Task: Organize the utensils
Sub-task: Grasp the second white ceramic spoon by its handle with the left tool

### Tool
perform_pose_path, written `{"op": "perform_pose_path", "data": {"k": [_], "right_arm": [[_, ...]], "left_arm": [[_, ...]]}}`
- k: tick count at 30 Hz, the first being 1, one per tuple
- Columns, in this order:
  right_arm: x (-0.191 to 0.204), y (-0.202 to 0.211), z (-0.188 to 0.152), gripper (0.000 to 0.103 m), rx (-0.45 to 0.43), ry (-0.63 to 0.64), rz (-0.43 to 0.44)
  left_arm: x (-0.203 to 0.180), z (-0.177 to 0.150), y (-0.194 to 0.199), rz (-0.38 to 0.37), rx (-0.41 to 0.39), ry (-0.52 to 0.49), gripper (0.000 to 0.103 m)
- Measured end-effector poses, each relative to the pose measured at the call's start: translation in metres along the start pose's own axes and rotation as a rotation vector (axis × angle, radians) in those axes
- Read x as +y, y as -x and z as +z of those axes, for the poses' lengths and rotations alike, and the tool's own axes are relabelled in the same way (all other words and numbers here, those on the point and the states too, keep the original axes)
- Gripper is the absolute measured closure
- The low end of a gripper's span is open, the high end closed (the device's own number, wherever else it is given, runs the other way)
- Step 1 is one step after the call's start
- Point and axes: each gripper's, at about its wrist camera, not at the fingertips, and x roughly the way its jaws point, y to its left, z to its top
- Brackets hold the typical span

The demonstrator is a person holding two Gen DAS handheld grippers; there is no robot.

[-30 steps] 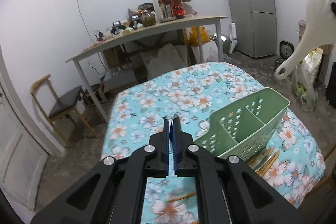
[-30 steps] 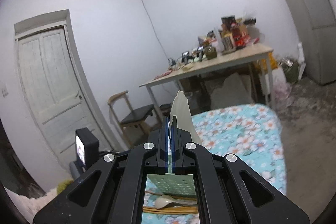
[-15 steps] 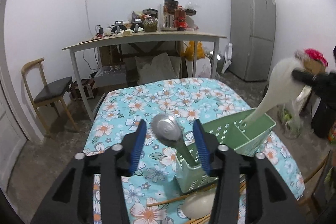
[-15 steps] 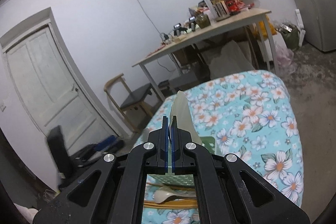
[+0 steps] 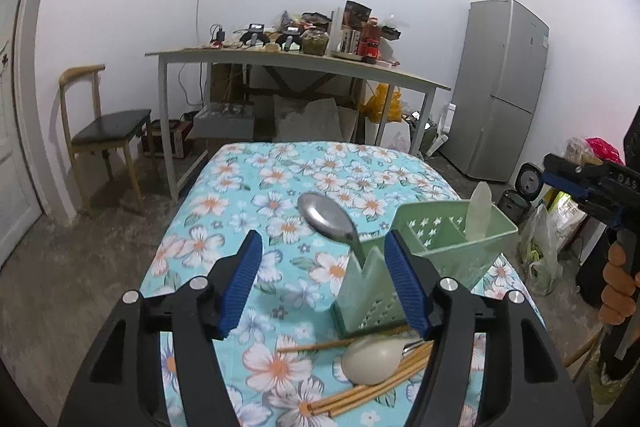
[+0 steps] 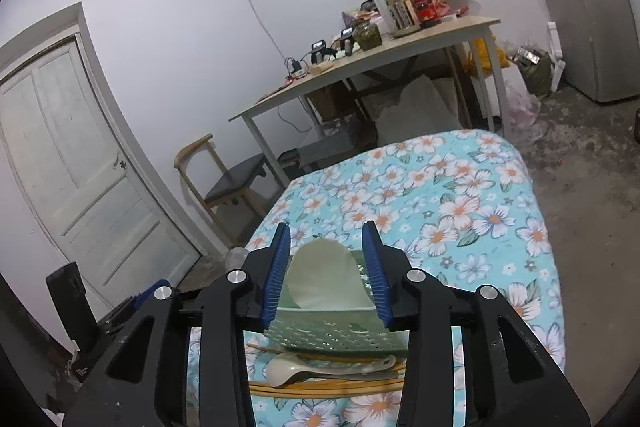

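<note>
White-walled room w/ fridge [image 5: 504, 87], floral-cloth bench [image 5: 248, 195] up front. Green caddy [image 5: 448, 239] sat on it, metal spoon [image 5: 326, 217] and pale rice paddle [image 6: 324, 275] both standing inside. My left gripper [image 5: 322, 281] & right gripper [image 6: 326, 267] were spreading, pinching nothing: drop step done. Next I reckoned on chopsticks [image 5: 360, 393] and ceramic spoon [image 5: 374, 359], wedged against caddy base.

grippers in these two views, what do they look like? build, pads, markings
Both match: the left gripper and right gripper are matte black frames with triangular cut-outs, silver round fasteners at the joints and ribbed blue pads. White lettering shows on the right one's body in the left view, partly cut off. No cables or sleeves show.
</note>
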Motion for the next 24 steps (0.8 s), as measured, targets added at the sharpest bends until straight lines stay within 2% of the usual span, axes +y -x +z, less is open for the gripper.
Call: {"op": "perform_pose_path", "data": {"k": [5, 9, 17, 21, 24], "right_arm": [[0.003, 0.020, -0.011, 0.059, -0.027, 0.024, -0.017], [0.001, 0.030, -0.029, 0.054, -0.012, 0.032, -0.036], [-0.007, 0.017, -0.100, 0.051, 0.156, 0.012, -0.080], [-0.015, 0.010, -0.126, 0.051, 0.215, -0.023, -0.089], [-0.016, 0.008, -0.132, 0.051, 0.228, -0.033, -0.084]], "left_arm": [[0.004, -0.014, 0.008, -0.001, 0.011, 0.026, 0.040], [0.003, -0.025, 0.013, -0.007, 0.025, 0.020, 0.038], [-0.010, -0.056, 0.005, -0.034, 0.105, -0.035, 0.036], [-0.028, -0.077, -0.011, -0.034, 0.158, -0.118, 0.036], [-0.041, -0.090, -0.029, -0.023, 0.209, -0.185, 0.036]]}}
